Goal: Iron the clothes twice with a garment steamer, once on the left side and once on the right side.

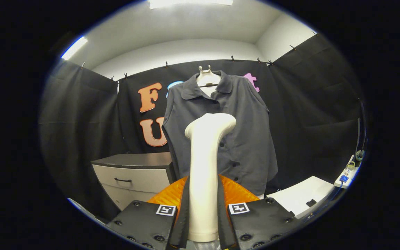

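Before the shirt (pixel 234 139), jaws clamp the garment steamer (pixel 205 173); first pass pending, its head must reach the fabric.

No word, brand or number is being displayed legibly on any object. Two square coded markers, one (pixel 165 210) on each finger block of the gripper (pixel 203 185), are being shown as patterns only, without letters. Between them, the unlabelled handle of the garment steamer (pixel 205 156) is being pressed by both fingers. A small tag on the power strip (pixel 346 173) is being rendered too small to read.
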`<state>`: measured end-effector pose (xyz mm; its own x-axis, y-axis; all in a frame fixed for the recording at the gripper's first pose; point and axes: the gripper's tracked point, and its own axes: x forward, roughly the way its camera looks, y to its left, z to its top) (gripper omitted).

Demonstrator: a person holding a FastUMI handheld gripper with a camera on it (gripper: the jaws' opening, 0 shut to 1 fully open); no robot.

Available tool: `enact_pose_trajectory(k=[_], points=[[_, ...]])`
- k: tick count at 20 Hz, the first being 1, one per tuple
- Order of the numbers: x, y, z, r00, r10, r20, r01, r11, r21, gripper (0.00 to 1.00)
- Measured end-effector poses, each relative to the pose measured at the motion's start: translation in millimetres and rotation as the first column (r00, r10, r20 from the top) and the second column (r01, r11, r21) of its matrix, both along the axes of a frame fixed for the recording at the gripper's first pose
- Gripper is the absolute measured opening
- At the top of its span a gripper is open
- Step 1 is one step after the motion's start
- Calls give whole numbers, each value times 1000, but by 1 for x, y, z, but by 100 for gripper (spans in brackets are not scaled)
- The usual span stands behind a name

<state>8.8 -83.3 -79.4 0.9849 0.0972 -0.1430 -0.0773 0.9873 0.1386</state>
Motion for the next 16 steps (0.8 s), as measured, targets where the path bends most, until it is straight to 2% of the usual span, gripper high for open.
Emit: enact_pose_trajectory(k=[16], points=[[-10,26,78,984,43,173,-32,997,-66,41]])
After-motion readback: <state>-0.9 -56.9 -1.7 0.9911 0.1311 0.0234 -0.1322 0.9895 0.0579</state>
